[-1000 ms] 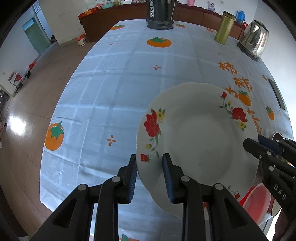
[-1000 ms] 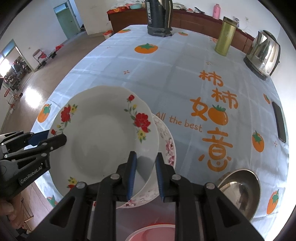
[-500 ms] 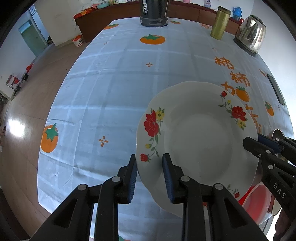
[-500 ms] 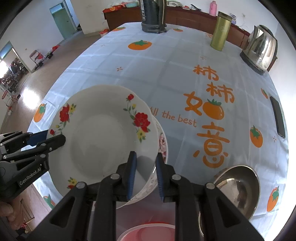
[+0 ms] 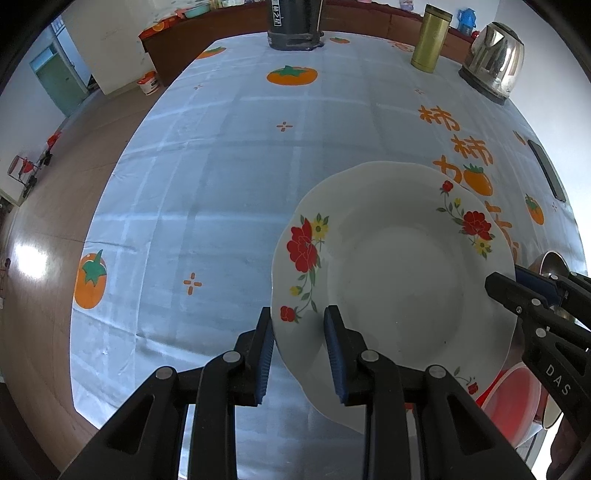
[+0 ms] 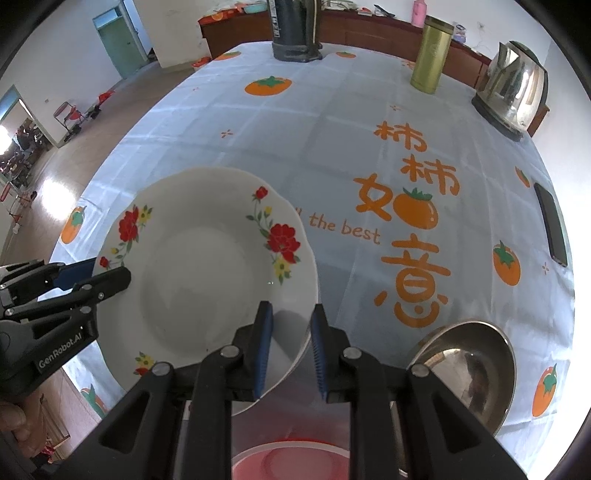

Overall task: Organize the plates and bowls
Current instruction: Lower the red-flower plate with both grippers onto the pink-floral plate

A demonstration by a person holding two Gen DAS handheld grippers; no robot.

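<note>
So both claws are on the same dish here. The left claw [image 5: 298, 334] has its blue pads clamped over the rim of the white flowered plate [image 5: 399, 291], right by the little red bud on its edge. The right claw [image 6: 291, 328] is pinched on the opposite rim of that plate [image 6: 199, 280], one pad inside the dish and one outside. From the left camera you can see the right claw's tip [image 5: 509, 288] biting the far side, and from the right camera the left claw [image 6: 107, 275] does the same.

The plate looks held up off the tabletop [image 6: 332, 140], tilted a bit, over the near edge of the persimmon-print cloth. Just beside the plate, toward the camera, there's a red bowl [image 6: 291, 461]. A steel bowl [image 6: 469, 373] sits near the plate's right side. Well beyond the plate are a gold canister [image 6: 430, 55], a steel kettle [image 6: 515, 85] and a dark jug [image 6: 295, 29]. A phone [image 6: 550, 225] lies far off the plate's right.
</note>
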